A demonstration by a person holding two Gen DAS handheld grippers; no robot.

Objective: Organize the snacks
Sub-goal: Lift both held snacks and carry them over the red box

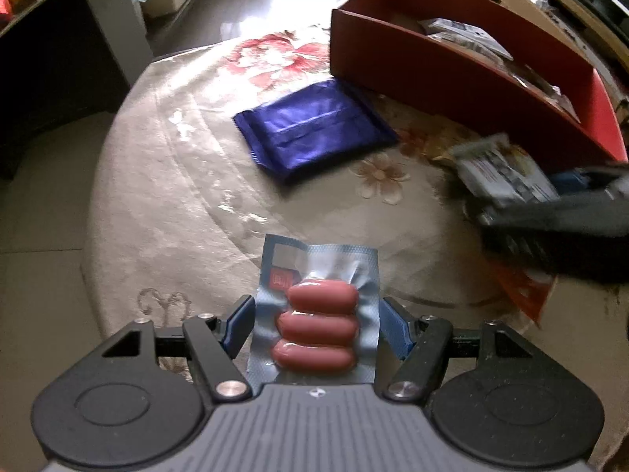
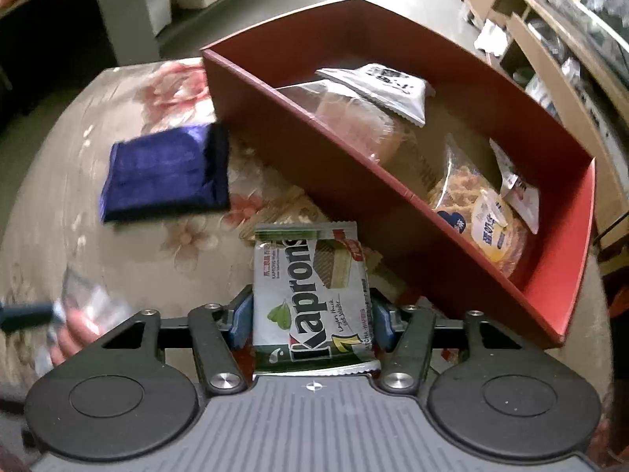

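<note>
Left gripper (image 1: 316,320): clamped on a sausage pack (image 1: 316,314), a blue pad pressing each side edge; three sausages lie stacked between the pads. The pack is held over the near part of the bench (image 1: 177,196), which carries a floral cloth under clear film.

Mid-bench: a blue packet (image 1: 314,128) lies flat, apart from both grippers, its far corner just beside the red box (image 1: 444,78).

Right gripper (image 2: 312,316): clamped on a wafer pack (image 2: 310,295) marked "Kaprons", pads against both long edges. The pack sits just in front of the box's near wall; whether it rests on the bench or is lifted cannot be told.

Red box, far right of the bench: open-topped, holding several snack bags, among them a white sachet (image 2: 383,90), a clear-wrapped bun (image 2: 354,126) and a yellow snack bag (image 2: 479,216).
</note>
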